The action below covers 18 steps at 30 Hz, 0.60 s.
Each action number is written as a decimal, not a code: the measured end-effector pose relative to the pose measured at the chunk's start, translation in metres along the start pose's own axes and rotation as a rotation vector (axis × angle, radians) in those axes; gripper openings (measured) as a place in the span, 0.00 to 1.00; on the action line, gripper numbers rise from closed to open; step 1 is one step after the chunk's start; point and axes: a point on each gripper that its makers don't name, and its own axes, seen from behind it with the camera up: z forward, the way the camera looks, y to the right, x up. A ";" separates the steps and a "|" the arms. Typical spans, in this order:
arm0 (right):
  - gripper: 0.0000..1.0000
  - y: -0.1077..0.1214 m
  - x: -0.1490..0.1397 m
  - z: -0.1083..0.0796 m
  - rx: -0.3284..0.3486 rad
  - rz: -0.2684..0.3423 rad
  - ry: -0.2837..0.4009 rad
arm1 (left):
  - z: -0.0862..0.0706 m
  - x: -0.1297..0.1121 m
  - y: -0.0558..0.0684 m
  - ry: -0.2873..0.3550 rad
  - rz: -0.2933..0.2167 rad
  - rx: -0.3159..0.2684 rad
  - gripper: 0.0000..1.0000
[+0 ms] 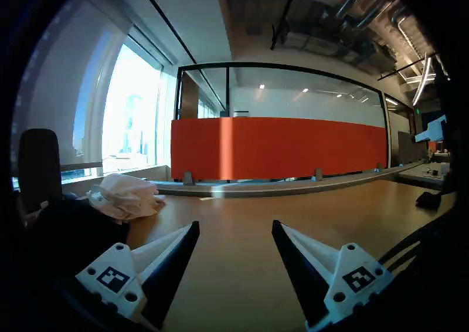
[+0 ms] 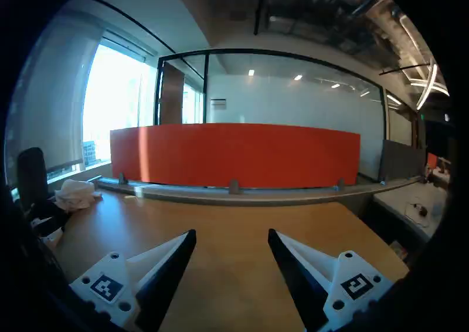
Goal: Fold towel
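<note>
Towel (image 1: pixel 126 196) is seen as a crumpled pale heap on the desk (image 1: pixel 305 209), near the desk's far left edge, beside the window (image 1: pixel 132 115). Its bundle is spread somewhat wider than tall, lying roughly across the left gripper view, but no clear long axis or pointing direction can be made out from the bunched cloth. In the right gripper view the same heap is seen smaller and farther off at the left, well apart from both claws.

The left claw (image 1: pixel 235 223) is held wide open over the bare wooden surface, its two dark-edged white fingers spread apart with nothing between them and nothing touched. The towel lies ahead and to the left of it, apart from the near finger. The right claw (image 2: pixel 232 232) is likewise spread wide, empty, and held above the bare desk.

An orange partition (image 1: pixel 275 147) is set along the far edge of the desk, with a glass wall behind it. A dark chair back (image 1: pixel 38 162) is seen at the left, just beyond the towel.
</note>
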 end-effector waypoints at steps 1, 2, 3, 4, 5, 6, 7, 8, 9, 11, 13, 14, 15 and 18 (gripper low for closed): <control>0.95 0.001 -0.001 0.000 0.000 0.001 -0.001 | 0.000 0.000 0.000 0.000 0.000 0.000 0.92; 0.95 0.002 -0.001 0.000 0.000 0.001 -0.001 | 0.000 0.000 0.000 0.000 0.000 -0.001 0.91; 0.95 0.002 -0.002 0.000 0.000 0.002 -0.002 | 0.000 0.000 0.000 0.000 0.000 -0.001 0.91; 0.95 0.003 -0.002 0.000 0.000 0.003 -0.002 | 0.000 0.000 0.001 0.000 0.000 -0.002 0.91; 0.95 0.003 -0.003 0.000 -0.001 0.003 -0.002 | 0.000 0.000 0.001 0.000 0.000 -0.004 0.91; 0.95 0.004 -0.004 0.000 -0.002 0.004 -0.002 | 0.000 0.000 0.001 0.000 0.000 -0.005 0.91; 0.95 0.004 -0.005 0.000 -0.001 0.005 -0.003 | 0.000 0.000 0.001 0.000 0.000 -0.005 0.92; 0.95 0.004 -0.005 0.000 -0.001 0.006 -0.004 | 0.000 0.000 0.001 0.000 0.000 -0.005 0.91; 0.95 0.004 -0.006 0.000 0.000 0.008 -0.004 | 0.000 0.000 0.001 0.000 0.000 -0.005 0.91; 0.95 0.005 -0.006 0.000 0.000 0.009 -0.005 | 0.000 0.000 0.001 -0.001 0.000 -0.004 0.92; 0.95 0.005 -0.006 0.000 -0.001 0.011 -0.004 | 0.000 0.000 0.001 -0.002 0.000 -0.003 0.91; 0.95 0.006 -0.006 0.000 -0.001 0.011 -0.003 | 0.000 0.000 0.001 -0.002 0.000 -0.003 0.91; 0.95 0.006 -0.005 0.000 -0.001 0.012 -0.001 | 0.000 0.000 0.001 -0.002 0.001 -0.004 0.91; 0.95 0.008 -0.003 -0.001 0.001 0.015 0.007 | 0.000 0.000 0.001 -0.003 0.001 -0.003 0.92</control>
